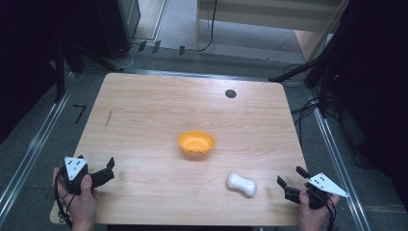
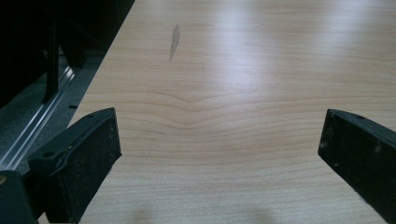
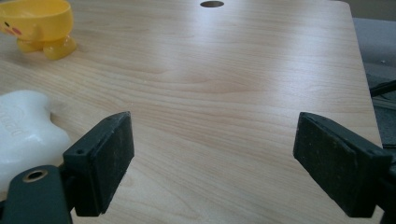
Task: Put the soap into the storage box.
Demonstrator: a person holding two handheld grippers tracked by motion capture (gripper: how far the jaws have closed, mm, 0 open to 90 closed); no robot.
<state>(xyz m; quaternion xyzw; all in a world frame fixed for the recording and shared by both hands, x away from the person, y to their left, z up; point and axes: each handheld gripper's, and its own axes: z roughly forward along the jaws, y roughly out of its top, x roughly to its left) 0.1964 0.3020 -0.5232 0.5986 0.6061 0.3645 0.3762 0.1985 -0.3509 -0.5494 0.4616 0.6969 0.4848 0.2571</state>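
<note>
A small orange-yellow bowl [image 1: 196,144] with holes in its bottom stands near the middle of the wooden table [image 1: 144,110]. A white bone-shaped object [image 1: 241,184] lies near the front edge, right of centre. My right gripper [image 1: 291,176] is open at the front right, just right of the white object, nothing between its jaws. In the right gripper view the white object [image 3: 21,130] lies at the left beside the gripper [image 3: 212,154], and the bowl [image 3: 39,25] sits far left. My left gripper [image 1: 107,168] is open at the front left; in its own view the gripper [image 2: 219,149] spans bare wood.
A dark round hole [image 1: 230,93] marks the far right of the tabletop, and a dark streak [image 1: 108,118] marks the left. Metal rails [image 1: 29,154] run along the floor on both sides. Cables [image 1: 308,108] lie on the floor at the right.
</note>
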